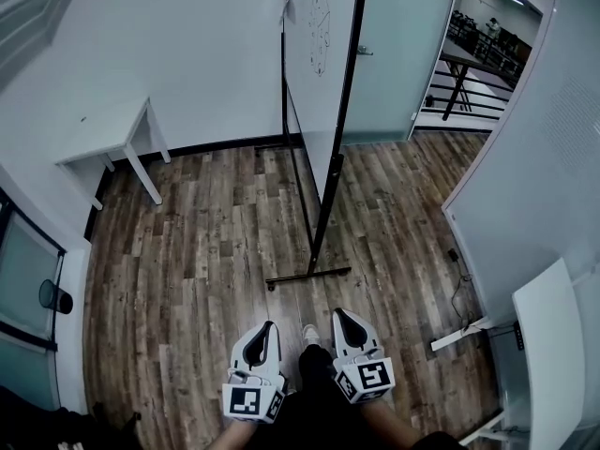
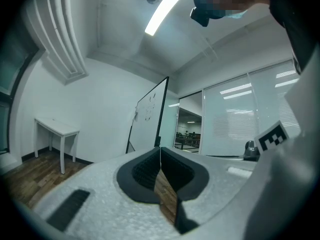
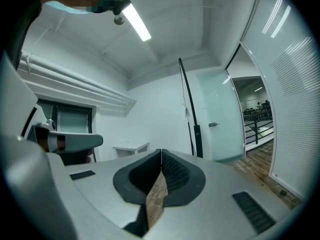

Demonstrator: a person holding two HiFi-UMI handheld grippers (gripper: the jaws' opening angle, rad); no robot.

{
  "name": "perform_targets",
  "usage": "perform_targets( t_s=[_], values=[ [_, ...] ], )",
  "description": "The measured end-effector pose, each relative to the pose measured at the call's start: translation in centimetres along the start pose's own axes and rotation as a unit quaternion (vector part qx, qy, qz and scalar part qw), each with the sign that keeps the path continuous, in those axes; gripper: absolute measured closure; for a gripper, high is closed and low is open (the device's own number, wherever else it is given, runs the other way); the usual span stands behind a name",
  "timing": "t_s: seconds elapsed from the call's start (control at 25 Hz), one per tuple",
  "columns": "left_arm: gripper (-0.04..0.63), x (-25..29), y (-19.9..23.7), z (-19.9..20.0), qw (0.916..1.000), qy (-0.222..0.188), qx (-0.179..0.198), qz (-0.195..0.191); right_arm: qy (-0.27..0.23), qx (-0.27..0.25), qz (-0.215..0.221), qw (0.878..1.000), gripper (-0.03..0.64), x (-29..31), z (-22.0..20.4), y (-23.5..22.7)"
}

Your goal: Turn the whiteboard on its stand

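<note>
Ahead, whiteboard [image 1: 314, 73] upright on its black stand [image 1: 307, 275].

One whiteboard [image 1: 319, 64], one stand [image 1: 309, 276]. Two grippers: left gripper [image 1: 266, 328], right gripper [image 1: 343, 317]. Two white tables: wall table [image 1: 98, 134], corner table [image 1: 548, 345]; one door [image 1: 398, 54].
</note>
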State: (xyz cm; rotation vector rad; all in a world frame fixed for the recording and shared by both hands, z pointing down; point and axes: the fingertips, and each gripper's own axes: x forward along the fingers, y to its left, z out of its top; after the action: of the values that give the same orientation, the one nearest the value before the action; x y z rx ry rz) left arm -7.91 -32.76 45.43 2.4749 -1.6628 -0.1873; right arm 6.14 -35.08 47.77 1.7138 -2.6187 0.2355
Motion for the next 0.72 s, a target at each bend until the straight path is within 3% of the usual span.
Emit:
perform_targets(
  t_s=[0.72],
  values=[
    [0.577, 20.5, 2.6, -0.4, 0.9996, 0.028, -0.004, 0.011, 0.025, -0.011, -0.007, 1.000, 0.601, 18.4, 2.3, -13.5]
  ],
)
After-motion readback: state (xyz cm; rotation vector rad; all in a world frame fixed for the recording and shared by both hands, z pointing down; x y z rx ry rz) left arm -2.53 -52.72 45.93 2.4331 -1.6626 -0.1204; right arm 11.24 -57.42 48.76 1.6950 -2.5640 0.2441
